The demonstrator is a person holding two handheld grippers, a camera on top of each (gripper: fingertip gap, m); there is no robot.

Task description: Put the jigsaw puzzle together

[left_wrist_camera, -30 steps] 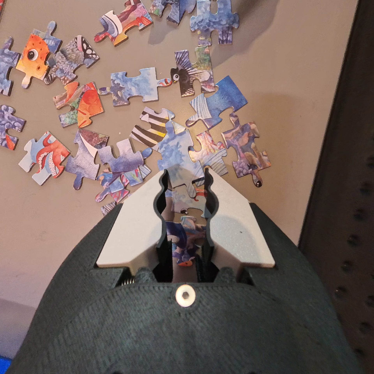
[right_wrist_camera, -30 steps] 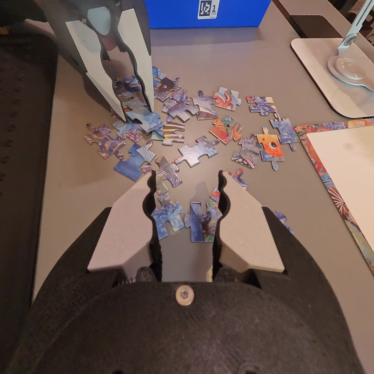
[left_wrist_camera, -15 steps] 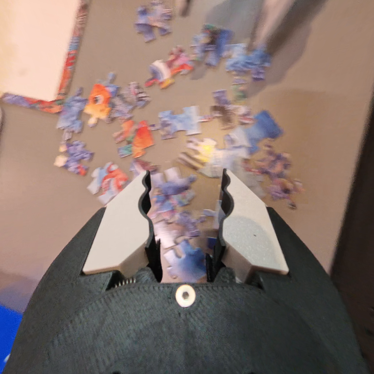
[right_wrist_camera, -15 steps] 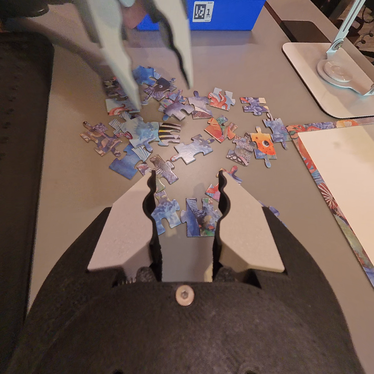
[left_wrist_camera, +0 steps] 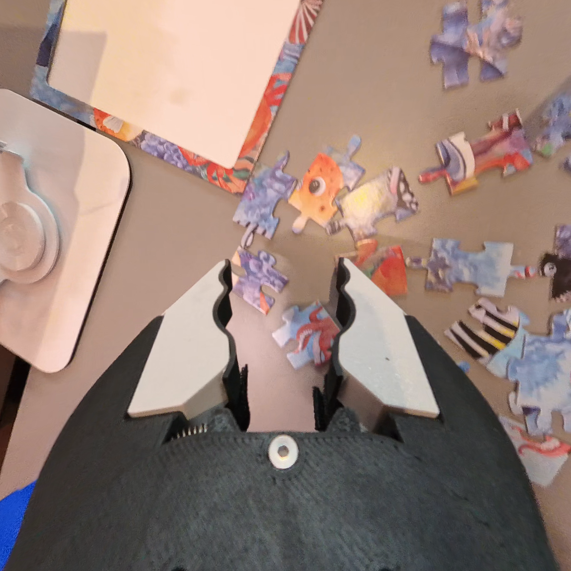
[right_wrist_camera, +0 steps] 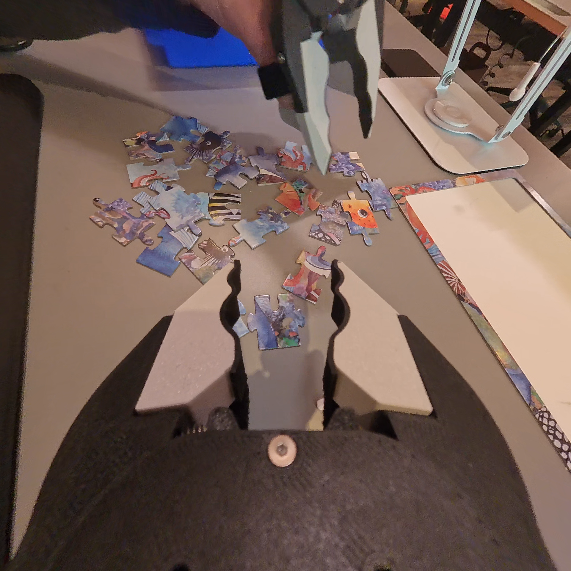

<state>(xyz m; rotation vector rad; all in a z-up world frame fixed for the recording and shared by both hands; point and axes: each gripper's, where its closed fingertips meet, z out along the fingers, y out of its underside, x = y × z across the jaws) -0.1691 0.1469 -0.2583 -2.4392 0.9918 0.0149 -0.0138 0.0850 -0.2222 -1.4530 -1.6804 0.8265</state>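
Note:
Several loose jigsaw pieces (right_wrist_camera: 256, 228) lie scattered on the grey table. The puzzle frame (right_wrist_camera: 432, 256), with a colourful border and a blank white middle, lies at the right; it also shows in the left wrist view (left_wrist_camera: 265, 123). My left gripper (left_wrist_camera: 282, 265) is open and empty, above a purple piece (left_wrist_camera: 259, 281) and a red octopus piece (left_wrist_camera: 312, 336). In the right wrist view the left gripper (right_wrist_camera: 344, 151) hangs over the far pieces. My right gripper (right_wrist_camera: 285, 262) is open and empty, low over a blue-green piece (right_wrist_camera: 278, 321), with a multicoloured piece (right_wrist_camera: 309, 275) by its right finger.
A white stand base (right_wrist_camera: 463, 148) with slanted metal legs sits at the far right, beside the frame's corner (left_wrist_camera: 61, 216). A blue box (right_wrist_camera: 200, 52) stands at the table's back. A black mat (right_wrist_camera: 15, 185) runs along the left edge.
My left gripper opened wide from around a light-blue piece, lifted, and swung right towards the frame. My right gripper stayed open and drew back slightly.

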